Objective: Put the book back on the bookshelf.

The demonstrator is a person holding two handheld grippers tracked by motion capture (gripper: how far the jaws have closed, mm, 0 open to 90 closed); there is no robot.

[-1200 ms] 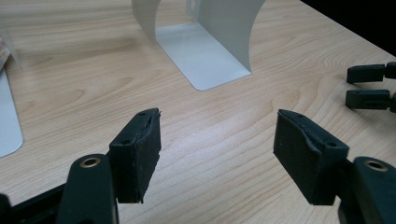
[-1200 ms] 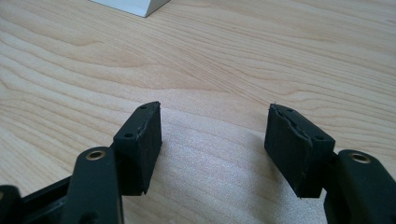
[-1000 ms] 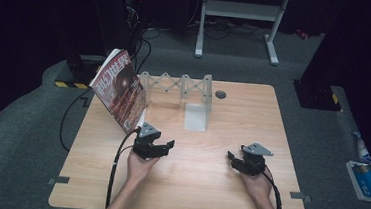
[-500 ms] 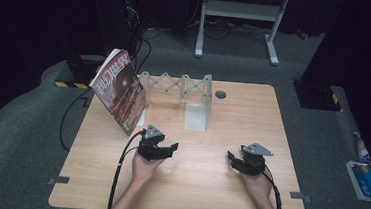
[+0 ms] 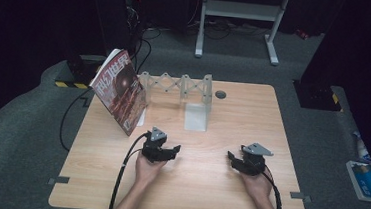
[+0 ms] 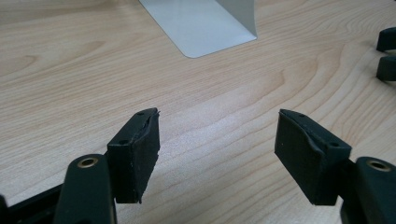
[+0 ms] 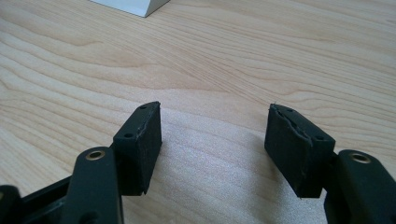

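Currently my left gripper (image 5: 172, 149) sits low over the table (image 5: 206, 196), jaws wide apart, nothing between them. My right gripper (image 5: 233, 159) likewise: jaws spread, empty. Nearest thing, the magazine (image 5: 120, 92), leans upright against the grey rack (image 5: 182, 86) at the table's far left, apart from both grippers.

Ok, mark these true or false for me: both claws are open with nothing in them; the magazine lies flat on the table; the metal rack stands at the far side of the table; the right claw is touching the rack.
1. Both claws are open and empty: true. The left claw and right claw hold nothing.
2. The magazine lies flat: false. It stands tilted against the rack's left end.
3. The metal rack stands at the far side of the table: true.
4. The right claw touches the rack: false. It is well apart from it.
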